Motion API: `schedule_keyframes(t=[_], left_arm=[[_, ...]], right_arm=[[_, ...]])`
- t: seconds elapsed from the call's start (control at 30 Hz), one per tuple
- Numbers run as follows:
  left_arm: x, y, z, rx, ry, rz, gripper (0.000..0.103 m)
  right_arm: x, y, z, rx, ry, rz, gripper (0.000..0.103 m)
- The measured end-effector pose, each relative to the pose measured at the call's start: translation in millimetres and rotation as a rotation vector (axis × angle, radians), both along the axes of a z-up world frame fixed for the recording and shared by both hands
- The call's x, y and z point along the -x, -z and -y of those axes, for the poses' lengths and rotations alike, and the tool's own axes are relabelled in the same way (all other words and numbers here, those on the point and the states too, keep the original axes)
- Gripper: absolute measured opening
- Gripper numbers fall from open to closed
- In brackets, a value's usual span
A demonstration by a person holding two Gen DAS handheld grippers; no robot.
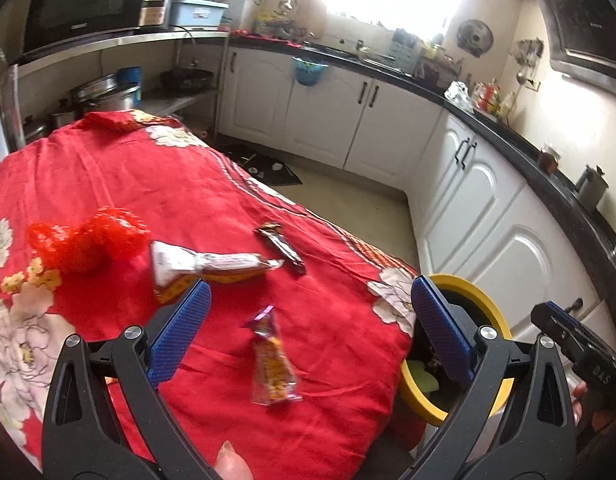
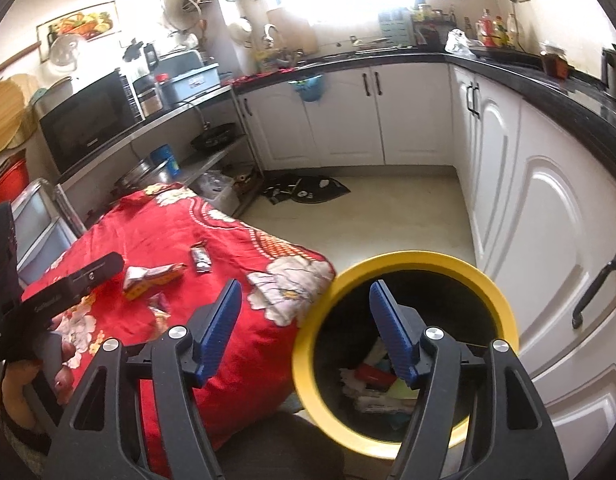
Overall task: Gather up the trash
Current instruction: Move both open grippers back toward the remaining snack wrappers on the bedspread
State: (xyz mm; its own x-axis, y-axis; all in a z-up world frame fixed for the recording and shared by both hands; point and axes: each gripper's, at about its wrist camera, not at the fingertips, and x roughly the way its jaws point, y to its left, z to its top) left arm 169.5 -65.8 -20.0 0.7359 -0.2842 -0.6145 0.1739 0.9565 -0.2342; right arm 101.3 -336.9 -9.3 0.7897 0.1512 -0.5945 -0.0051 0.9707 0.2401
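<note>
So the left gripper (image 1: pixel 309 304) has its jaws spread wide with nothing in them, hanging over the red floral cloth (image 1: pixel 212 184) on the desk, where the trash sits: a small orange snack wrapper (image 1: pixel 274 364) bottom centre, a long twisted packet (image 1: pixel 204 266) just above it, a dark wrapper (image 1: pixel 282 246) a bit further up, and a crumpled red net bag (image 1: pixel 84 242) off to the left. The right gripper (image 2: pixel 306 300) is spread open and empty too, its right jaw over the yellow-rimmed bin (image 2: pixel 411 264) in the lower middle of its view, right beside the desk edge. The bin has scraps in the bottom.
</note>
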Motion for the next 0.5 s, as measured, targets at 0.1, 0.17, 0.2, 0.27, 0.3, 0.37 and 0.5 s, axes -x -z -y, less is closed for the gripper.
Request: schedule_keyframes(t=[0.1, 0.17, 0.2, 0.27, 0.3, 0.37, 0.5], left_arm=[[0, -1, -10, 0.009, -0.022, 0.003, 0.092], [1, -1, -17, 0.012, -0.034, 0.006, 0.092], [1, -1, -19, 0.012, -0.041, 0.008, 0.092], [2, -3, -26, 0.015, -0.054, 0.012, 0.092], [2, -3, -29, 0.015, -0.059, 0.013, 0.092], [2, -5, -35, 0.014, -0.072, 0.02, 0.092], [3, -5, -48, 0.013, -0.096, 0.026, 0.092]], right_arm=[[0, -3, -11, 0.002, -0.023, 0.005, 0.064], [-1, -5, -18, 0.005, -0.04, 0.008, 0.064], [-1, -6, -21, 0.006, -0.046, 0.009, 0.064], [-2, -7, -28, 0.009, -0.059, 0.011, 0.064], [-3, -7, -31, 0.012, -0.067, 0.011, 0.064], [-4, -8, -39, 0.018, -0.08, 0.011, 0.065], [-7, -9, -52, 0.028, -0.108, 0.011, 0.065]])
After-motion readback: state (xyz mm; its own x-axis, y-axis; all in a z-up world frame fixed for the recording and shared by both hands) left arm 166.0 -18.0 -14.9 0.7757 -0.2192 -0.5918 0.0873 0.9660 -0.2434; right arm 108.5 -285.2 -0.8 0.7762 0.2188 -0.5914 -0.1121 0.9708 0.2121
